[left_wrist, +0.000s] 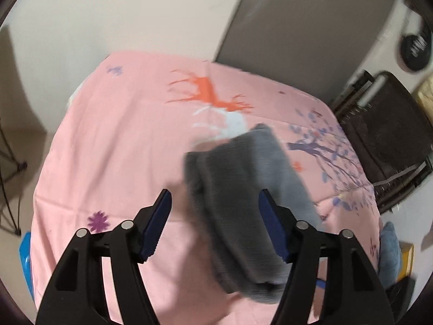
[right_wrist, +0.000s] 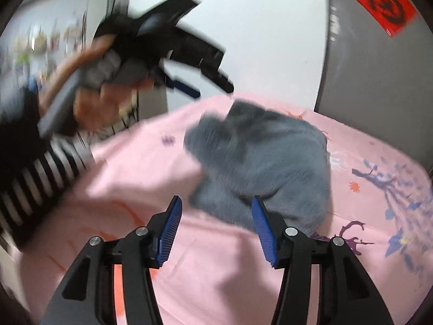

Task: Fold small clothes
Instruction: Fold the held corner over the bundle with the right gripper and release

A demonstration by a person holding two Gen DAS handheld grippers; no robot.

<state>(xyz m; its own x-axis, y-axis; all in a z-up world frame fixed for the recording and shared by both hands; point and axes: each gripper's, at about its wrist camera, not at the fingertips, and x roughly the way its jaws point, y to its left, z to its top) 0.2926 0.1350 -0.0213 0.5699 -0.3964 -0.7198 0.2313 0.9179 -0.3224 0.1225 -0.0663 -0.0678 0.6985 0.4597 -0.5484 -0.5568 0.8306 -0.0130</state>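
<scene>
The left wrist camera sits behind its own gripper [left_wrist: 215, 223] and looks forward and down along the two fingers, from above the pink sheet [left_wrist: 113, 140]. It is near the grey cloth [left_wrist: 243, 189], which lies just past the fingertips and partly between them. At the far side it sees a wall and a grey door [left_wrist: 297, 27].

The right wrist camera also sits behind its gripper [right_wrist: 216, 228] and looks more flat across the sheet [right_wrist: 216, 270]. The cloth [right_wrist: 265, 162] is just beyond the fingers. At upper left it catches the other gripper [right_wrist: 189, 81], held by a hand [right_wrist: 108, 100], blurred.

Both views share the sheet, the cloth and the door [right_wrist: 379, 81] with a red sign [right_wrist: 379, 0].
</scene>
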